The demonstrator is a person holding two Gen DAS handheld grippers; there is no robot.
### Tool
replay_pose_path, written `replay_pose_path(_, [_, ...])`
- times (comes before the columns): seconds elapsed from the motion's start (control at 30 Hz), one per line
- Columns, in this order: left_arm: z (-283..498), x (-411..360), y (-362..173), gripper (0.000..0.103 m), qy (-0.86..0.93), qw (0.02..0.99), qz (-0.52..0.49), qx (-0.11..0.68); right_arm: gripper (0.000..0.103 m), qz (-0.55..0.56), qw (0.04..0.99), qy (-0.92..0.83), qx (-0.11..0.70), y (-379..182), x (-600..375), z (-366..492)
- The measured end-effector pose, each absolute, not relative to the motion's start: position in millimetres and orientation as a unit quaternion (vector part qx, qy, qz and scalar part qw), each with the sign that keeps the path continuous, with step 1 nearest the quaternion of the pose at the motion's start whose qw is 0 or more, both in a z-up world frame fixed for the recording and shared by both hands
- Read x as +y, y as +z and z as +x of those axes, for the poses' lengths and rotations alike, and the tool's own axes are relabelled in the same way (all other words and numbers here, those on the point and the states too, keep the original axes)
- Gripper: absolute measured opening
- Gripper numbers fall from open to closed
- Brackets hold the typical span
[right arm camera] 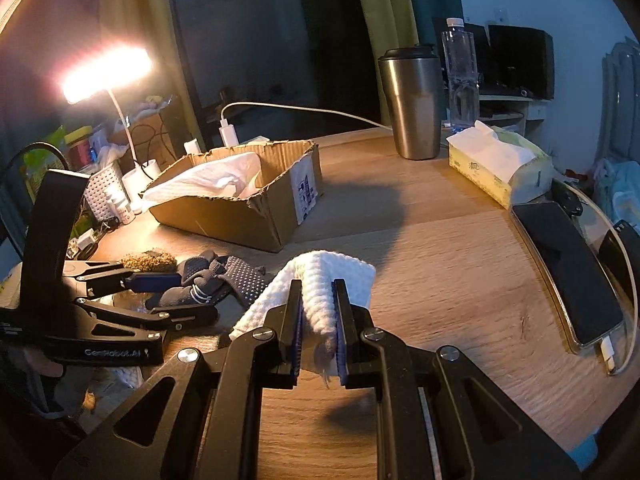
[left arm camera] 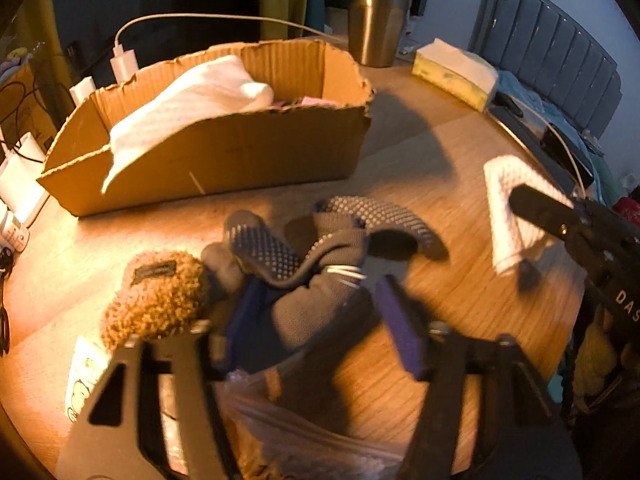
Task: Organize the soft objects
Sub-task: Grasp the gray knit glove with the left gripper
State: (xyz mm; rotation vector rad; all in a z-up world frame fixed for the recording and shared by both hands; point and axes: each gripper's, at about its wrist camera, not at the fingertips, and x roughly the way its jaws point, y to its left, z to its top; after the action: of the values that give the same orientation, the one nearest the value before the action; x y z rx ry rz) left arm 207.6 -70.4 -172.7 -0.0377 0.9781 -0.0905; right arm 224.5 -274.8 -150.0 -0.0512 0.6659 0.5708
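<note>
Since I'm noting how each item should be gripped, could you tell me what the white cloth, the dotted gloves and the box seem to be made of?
White cloth: soft waffle-weave textile, matte; bumpy grid texture, folds in the grip.
Dotted gloves: grey knit fabric with pale, probably rubbery, grip dots.
Box: plain brown corrugated cardboard; ragged torn rim shows fluting.

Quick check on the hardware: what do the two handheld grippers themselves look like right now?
Both are matte black, angular frames with triangular cut-outs and silver screws. The left gripper bears white "GenRobot.AI" lettering; its fingers carry purple-blue pads. The right gripper has blue pads too.
</note>
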Motion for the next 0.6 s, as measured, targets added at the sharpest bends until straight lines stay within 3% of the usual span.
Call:
replay_pose_path(0.23, [208.2,-71.5,-173.5,0.035,-0.051,0.881,-0.013,0.471,0.015,-0.028,0.905,0.277,0.32,-147.6,-272.7,223.9])
replay_pose_path(0.6, [194.2,-68.3,-153.8,0.034,-0.082,0.896,-0.019,0.436,0.015,-0.043,0.909,0.276,0.308,-134.6,-261.3,214.1])
